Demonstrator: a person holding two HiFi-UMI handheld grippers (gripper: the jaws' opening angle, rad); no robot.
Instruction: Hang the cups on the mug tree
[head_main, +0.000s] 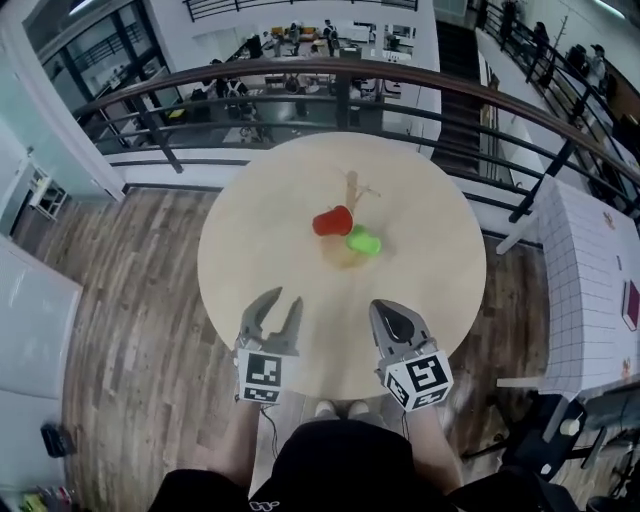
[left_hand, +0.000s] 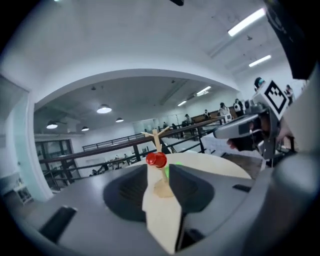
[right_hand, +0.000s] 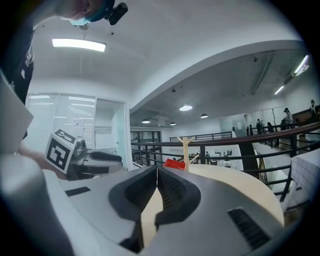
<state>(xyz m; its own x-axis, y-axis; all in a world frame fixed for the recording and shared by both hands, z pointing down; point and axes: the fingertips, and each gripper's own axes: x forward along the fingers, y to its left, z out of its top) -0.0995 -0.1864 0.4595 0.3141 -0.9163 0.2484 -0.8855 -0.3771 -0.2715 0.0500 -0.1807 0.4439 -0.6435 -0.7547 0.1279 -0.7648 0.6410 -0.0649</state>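
Two cups, red (head_main: 333, 220) and green (head_main: 363, 241), apparently hang on the mug tree (head_main: 351, 188) mid-worktop (head_main: 430, 250). The left gripper (head_main: 287, 297) is part-open and empty, the right gripper (head_main: 379, 306) closed and empty. Probably nothing remains to hang.

A round pale wooden table (head_main: 270, 250) stands on a grey-brown wood-plank floor (head_main: 130, 300), just inside a curved dark metal railing (head_main: 330, 72) that overlooks a lower level with desks. A white grid-patterned table (head_main: 590, 290) stands at the right. A long ceiling strip light (right_hand: 79, 45) glows above glass partition walls (right_hand: 80, 125)
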